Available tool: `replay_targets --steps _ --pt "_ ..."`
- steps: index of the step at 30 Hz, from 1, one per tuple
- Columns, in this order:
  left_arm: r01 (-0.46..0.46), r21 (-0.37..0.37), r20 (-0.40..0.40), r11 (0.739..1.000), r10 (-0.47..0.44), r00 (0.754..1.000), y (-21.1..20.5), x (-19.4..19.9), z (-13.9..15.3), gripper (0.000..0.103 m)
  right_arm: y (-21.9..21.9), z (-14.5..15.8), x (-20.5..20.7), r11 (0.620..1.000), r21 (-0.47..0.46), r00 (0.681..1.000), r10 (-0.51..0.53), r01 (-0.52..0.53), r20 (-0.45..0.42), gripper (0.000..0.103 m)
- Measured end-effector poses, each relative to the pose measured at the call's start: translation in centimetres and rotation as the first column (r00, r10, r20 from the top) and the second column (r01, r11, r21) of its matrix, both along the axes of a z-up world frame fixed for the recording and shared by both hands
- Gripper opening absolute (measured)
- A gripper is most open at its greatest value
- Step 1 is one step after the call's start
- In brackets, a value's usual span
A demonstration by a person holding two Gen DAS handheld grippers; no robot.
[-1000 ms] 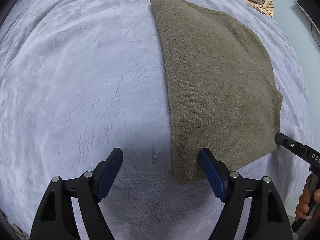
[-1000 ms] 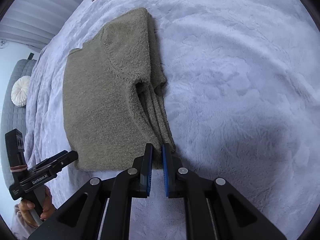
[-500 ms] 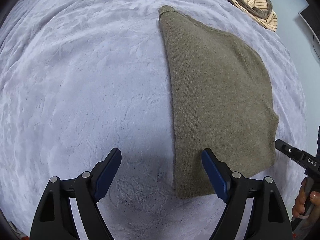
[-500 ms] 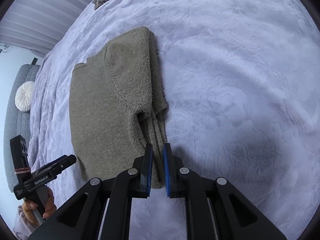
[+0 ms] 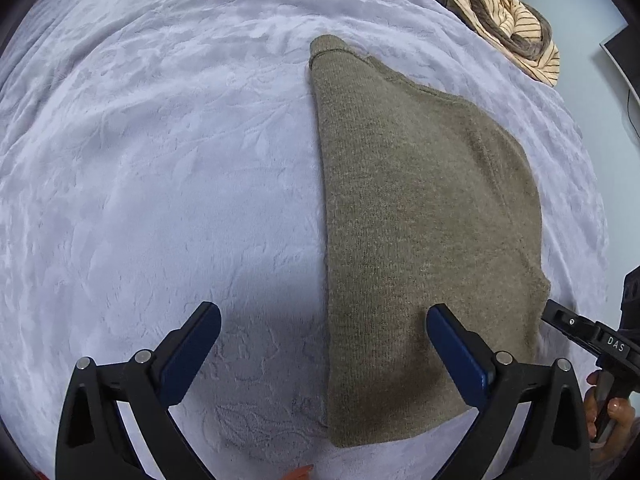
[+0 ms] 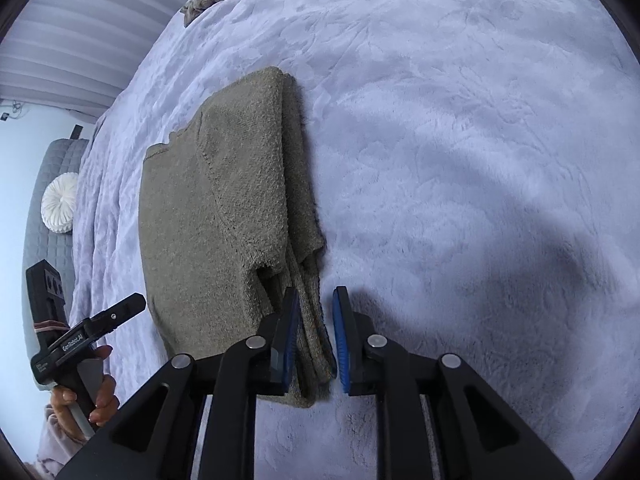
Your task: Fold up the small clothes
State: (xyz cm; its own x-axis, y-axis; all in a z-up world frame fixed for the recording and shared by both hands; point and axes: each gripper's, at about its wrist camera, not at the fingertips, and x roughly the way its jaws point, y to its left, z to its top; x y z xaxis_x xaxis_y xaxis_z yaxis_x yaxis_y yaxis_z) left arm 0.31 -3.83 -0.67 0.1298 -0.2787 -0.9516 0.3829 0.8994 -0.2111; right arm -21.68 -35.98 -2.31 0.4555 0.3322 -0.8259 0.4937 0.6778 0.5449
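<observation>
Olive knit sweater (image 5: 420, 220) lies folded flat on the lilac plush bed cover (image 5: 160, 160), running from about 12 to 6 o'clock in the left wrist view, just right of centre. Left gripper (image 5: 324, 344) has its fingers spread wide over the near hem, one blue pad over knit, the other over bare cover; nothing gripped, and whether the pad actually touches I can't tell. Right gripper (image 6: 314, 336) has a narrow gap between its fingers, straddling the stacked layers at the sweater's near right edge, pads look not quite pressed in (call it loosely open, not a pinch). Judging by this, the next fold wants both near corners taken together: right side should bite all the stacked layers at once or the inner ones will slide out; left should drop lower and catch the hem edge itself, not mid-panel. Lift evenly, carry toward 12 o'clock, lay down square. Knit is thick and fuzzy, soft rolled edges, ribbed hem; it'll hold a crease poorly. Cover is embossed plush, grabby. Striped clothes pile (image 5: 512, 20) sits at 1 o'clock, well apart.
</observation>
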Motion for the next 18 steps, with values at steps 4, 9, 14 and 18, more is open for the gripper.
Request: replay_targets --steps 4,9,14,18 --pt "0.007 0.012 -0.012 1.0 -0.007 1.0 -0.7 0.6 -0.3 0.103 -0.6 -0.3 0.7 1.0 0.018 1.0 0.007 -0.007 0.002 0.041" --pt "-0.004 0.062 0.018 0.998 0.003 1.0 -1.4 2.4 -0.9 0.103 -2.0 -0.3 1.2 0.999 0.032 1.0 -0.001 0.0 0.031 0.045" --pt "-0.012 -0.054 -0.056 0.998 0.009 0.998 -1.5 4.5 -1.2 0.103 -4.4 -0.4 1.8 0.984 0.168 0.988 -0.076 0.053 0.132 0.051" --pt "0.024 -0.132 -0.111 0.991 -0.039 0.993 -2.6 5.9 -1.9 0.103 -5.1 -1.7 3.9 0.975 0.22 0.991 -0.017 -0.013 0.134 0.057"
